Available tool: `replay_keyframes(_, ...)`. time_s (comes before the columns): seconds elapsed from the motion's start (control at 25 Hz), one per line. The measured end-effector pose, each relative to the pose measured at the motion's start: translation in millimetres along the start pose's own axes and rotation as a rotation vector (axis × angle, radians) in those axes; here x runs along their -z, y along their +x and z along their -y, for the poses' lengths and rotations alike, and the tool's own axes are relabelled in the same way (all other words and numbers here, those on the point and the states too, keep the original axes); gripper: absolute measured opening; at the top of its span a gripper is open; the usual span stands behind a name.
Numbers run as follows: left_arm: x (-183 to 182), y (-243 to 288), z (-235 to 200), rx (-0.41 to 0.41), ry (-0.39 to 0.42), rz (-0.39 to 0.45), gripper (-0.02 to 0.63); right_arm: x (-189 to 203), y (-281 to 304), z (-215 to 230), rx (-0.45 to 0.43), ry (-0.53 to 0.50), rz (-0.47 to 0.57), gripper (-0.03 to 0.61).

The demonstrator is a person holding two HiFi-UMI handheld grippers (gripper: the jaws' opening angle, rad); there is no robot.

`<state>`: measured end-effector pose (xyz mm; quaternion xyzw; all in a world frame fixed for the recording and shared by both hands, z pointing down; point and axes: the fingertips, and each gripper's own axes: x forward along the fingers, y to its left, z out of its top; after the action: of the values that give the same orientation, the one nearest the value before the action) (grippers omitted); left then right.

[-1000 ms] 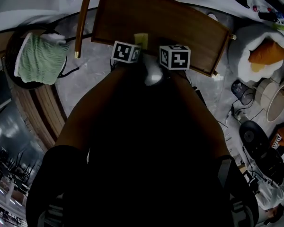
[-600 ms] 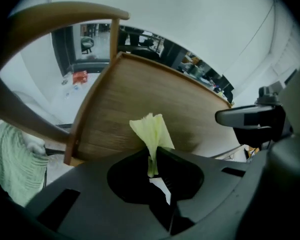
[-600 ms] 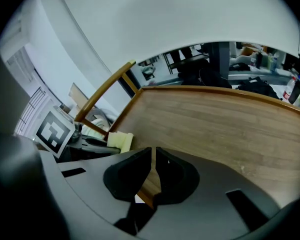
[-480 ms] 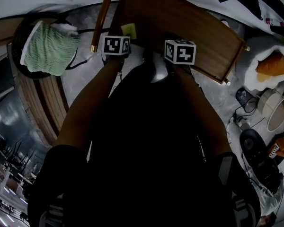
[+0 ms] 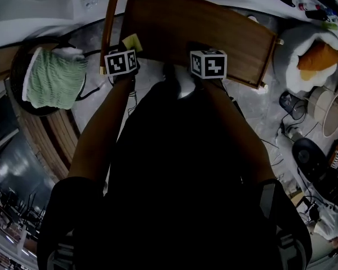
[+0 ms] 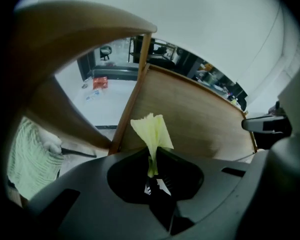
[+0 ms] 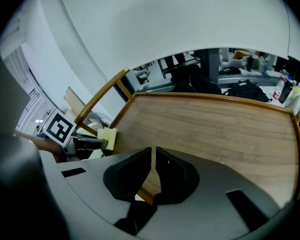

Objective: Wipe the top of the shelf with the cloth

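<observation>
- Jaws of the left gripper [image 6: 152, 153] are seen closed on the cloth [image 6: 151, 130], a small pale-yellow piece pinched by its lower end, with the free part fanning up and forward past the tips.
- Jaws of the right gripper [image 7: 154, 156] are seen pressed together with nothing between them.
- The shelf top [image 5: 203, 24], a brown wooden board, is found ahead of both grippers; its long axis runs left to right across the head view.
- The cloth is placed at the near-left corner of that board, so almost all of the unwiped wood lies ahead and to the right of the left jaws.
- Contact between cloth and wood cannot be settled from these views; in the left gripper view the cloth appears raised rather than laid flat.
- The wiping is judged to fall to the left gripper, since the cloth is held there; a lowering of the cloth onto the board and a sweep rightward along the long axis would be called for.
- The right gripper is held over the near edge, just right of the left one.
</observation>
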<state>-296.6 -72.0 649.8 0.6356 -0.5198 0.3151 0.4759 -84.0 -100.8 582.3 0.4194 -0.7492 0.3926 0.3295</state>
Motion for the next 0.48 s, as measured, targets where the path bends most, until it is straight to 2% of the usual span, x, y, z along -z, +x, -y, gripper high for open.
replay_keyframes(0.12, -13.2, -11.7, 13.2, 0.068, 0.035, 0.075, 0.034, -1.3, -23.2, 10.1, -0.004, 0.005, 0.042, 0.04)
replay_keyframes(0.28, -26.6, -38.0, 55.4, 0.201, 0.041, 0.168, 0.034, -7.9, -73.1, 20.9, -0.036, -0.033, 0.154, 0.04)
replay_keyframes(0.4, -58.4, -72.3, 94.4, 0.311, 0.062, 0.297, 0.034, -33.7, -114.4, 17.1, -0.082, -0.113, 0.274, 0.04)
replay_keyframes(0.48, -81.9, -103.6, 123.4, 0.387, 0.073, 0.392, 0.035, -57.7, -147.8, 9.6, -0.112, -0.214, 0.357, 0.04)
